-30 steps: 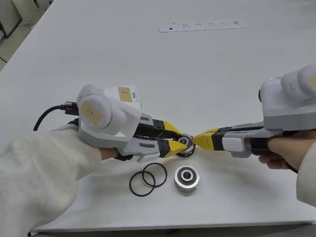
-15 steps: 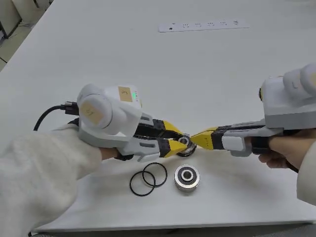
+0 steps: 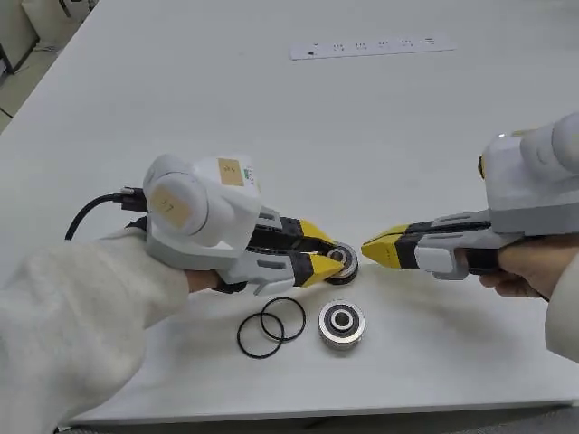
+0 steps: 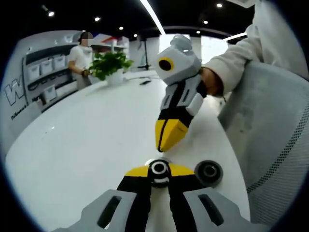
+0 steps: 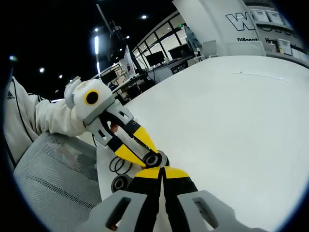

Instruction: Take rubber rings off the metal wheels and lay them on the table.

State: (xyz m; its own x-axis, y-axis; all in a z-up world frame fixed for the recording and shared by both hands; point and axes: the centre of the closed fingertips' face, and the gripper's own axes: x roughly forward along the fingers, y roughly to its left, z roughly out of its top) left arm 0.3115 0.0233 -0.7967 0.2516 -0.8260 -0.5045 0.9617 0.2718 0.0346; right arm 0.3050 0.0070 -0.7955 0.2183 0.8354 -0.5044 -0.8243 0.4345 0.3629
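Left gripper [image 3: 330,261] is clamped on a metal wheel [image 3: 345,259], with 1 yellow tip on either side of it, down low by the white table [image 3: 271,117]. From the head view it is hard to say whether the wheel is touching the surface. The left gripper view confirms the grip: the wheel [image 4: 159,169] sits squarely between the 2 yellow tips, dark hub facing the camera. Right gripper [image 3: 371,248] comes in from the opposite side with its tips pressed together into 1 point. It is aimed at the held wheel but stands apart from it, with a strip of bare table between them. In its own view the 2 yellow tips meet at [image 5: 163,172], and just beyond them is the left gripper [image 5: 148,154] with the wheel [image 5: 157,159]. Nearer the person, 2 black rubber rings [image 3: 271,326] lie flat on the table, overlapping each other. Just beside them, on their right, a second wheel [image 3: 342,324] lies flat with its hub up. A white power strip [image 3: 371,45] lies across the far side of the table, and a black cable [image 3: 86,212] runs off behind the left gripper.
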